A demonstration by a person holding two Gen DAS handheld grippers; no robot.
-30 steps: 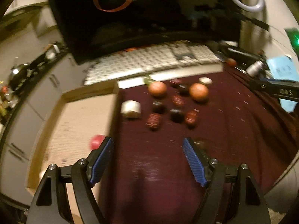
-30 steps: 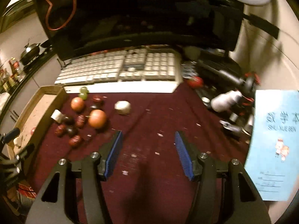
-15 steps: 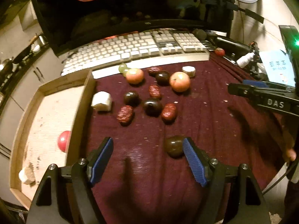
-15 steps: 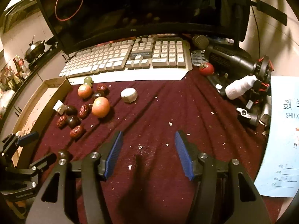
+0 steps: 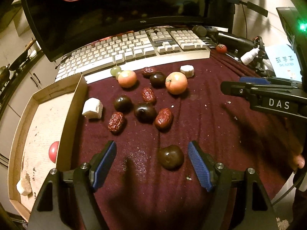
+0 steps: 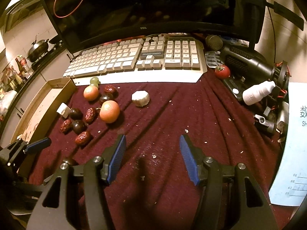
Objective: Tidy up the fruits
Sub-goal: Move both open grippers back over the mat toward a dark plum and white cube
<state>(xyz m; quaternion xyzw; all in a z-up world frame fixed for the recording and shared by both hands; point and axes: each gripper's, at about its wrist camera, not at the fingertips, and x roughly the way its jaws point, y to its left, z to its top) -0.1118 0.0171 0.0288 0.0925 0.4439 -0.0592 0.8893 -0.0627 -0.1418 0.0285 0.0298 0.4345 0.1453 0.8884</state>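
Frames: the left hand-held gripper [image 5: 152,162] and right hand-held gripper [image 6: 152,157] are both black.
Pads: blue, ribbed, one on each finger.
Screws: silver, round-headed, at the finger pivots.
Marking: white letters "DAS" on the right one's side.

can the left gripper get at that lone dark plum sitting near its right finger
Probably yes. The left gripper stands open over the maroon cloth, and the dark plum already lies between its fingers, close to the right one, with nothing on top or beside it. The other fruits sit farther back.
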